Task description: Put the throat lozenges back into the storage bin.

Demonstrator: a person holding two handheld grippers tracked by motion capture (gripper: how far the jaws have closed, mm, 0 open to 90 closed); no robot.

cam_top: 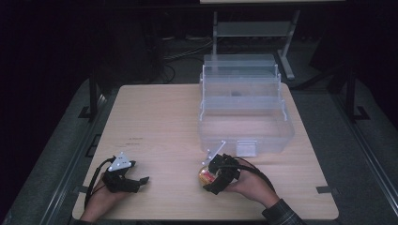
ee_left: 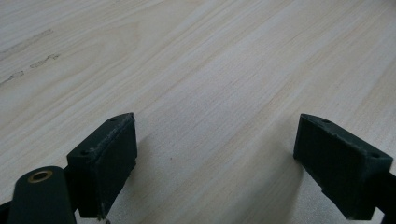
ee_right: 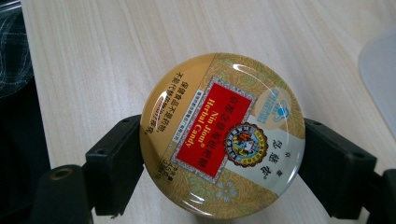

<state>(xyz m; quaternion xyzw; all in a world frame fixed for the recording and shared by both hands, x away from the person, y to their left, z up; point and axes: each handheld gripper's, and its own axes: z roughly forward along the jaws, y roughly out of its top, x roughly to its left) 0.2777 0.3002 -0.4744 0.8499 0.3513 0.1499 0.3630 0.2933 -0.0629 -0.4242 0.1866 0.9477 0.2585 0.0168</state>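
In the high view a wooden table carries a clear plastic box on its far right part, its tiered trays stepped open toward the far side, a small dark item lying in one of the upper trays — too small to identify. The left gripper sits at the near left of the table, held by a hand that comes in from the near edge, a grey plate on top of it; its jaws point right and stand apart with nothing between them. The right gripper is at the near centre-right, just in front of the box and apart from it, held by a hand in a plaid sleeve; a round tin shows at its jaws, red and yellow. The two grippers are well apart. In the left gripper view the two black jaws rise from the bottom, spread wide, with bare wood grain between them and a few faint dark marks on the table at the far left. In the right gripper view the tin sits squarely between the jaws — one black pad touching its left rim, the other its right rim — so the gripper is clamped on it. Its glossy lid faces the camera, gold with a red label reading "Herbal Candy", a round emblem and a pale section with characters. Wood shows behind the tin, and a pale edge of the box shows at the right.
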